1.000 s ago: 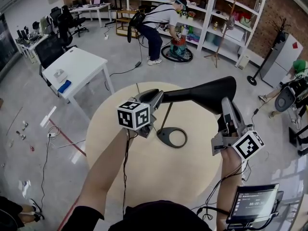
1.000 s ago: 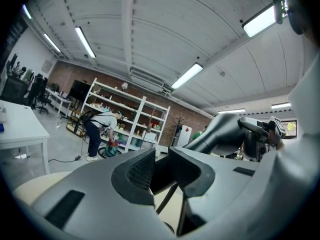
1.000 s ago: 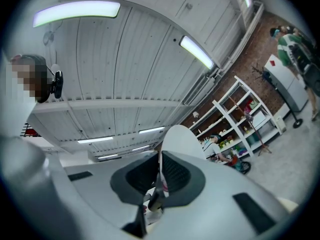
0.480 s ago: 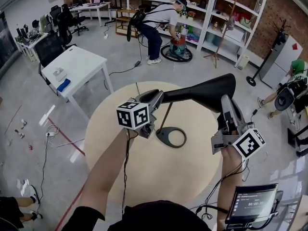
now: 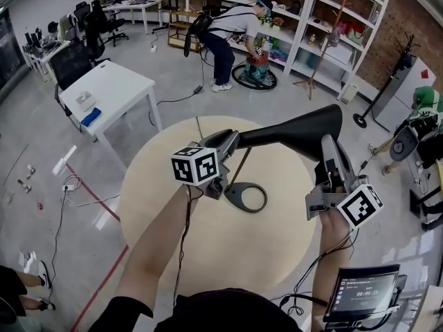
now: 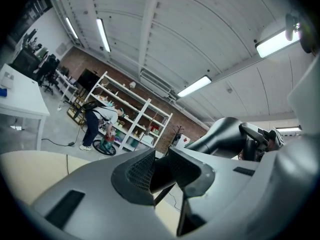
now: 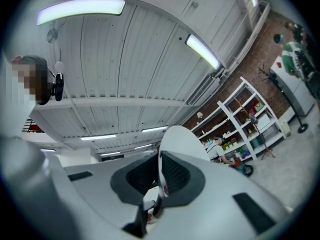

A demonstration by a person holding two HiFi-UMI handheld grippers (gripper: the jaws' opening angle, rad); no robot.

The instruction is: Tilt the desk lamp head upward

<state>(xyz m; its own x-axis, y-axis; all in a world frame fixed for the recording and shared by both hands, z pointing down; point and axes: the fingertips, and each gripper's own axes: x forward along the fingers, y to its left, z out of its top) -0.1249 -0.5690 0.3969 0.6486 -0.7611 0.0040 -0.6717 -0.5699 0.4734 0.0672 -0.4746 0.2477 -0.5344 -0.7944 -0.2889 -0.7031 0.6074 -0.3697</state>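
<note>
- Currently, the black desk lamp stands near the middle of the round beige tabletop [image 5: 228, 254]. Its ring-shaped base [image 5: 232, 191] lies flat there, and a thin dark stem [image 5: 240, 164] leans up from it.
- The long black lamp head [image 5: 291, 131] hangs above the tabletop between your two hands. It is narrow at your left and widens toward your right, where its far end sits a little higher.
- Your left gripper [image 5: 228, 141] holds the narrow end. In the left gripper view its jaws [image 6: 159, 171] are closed on a dark bar that fills the gap between the ribbed pads. The broad part of the lamp head [image 6: 222, 134] swells beyond them to the right.
- Your right gripper [image 5: 325, 145] reaches up to the wide end from below and beside it. In the right gripper view its jaws [image 7: 159, 176] are pressed together on a thin pale edge. Above them this opens into the smooth white oval face of the lamp head [image 7: 180, 144].
- Both of your forearms stretch out over the tabletop, with each gripper's marker cube turned up toward you.
- Beyond the tabletop a white rectangular table [image 5: 107, 92] stands on the grey floor at the left. A person [image 5: 225, 33] bends over beside white open shelving [image 5: 315, 26] at the back.
</note>
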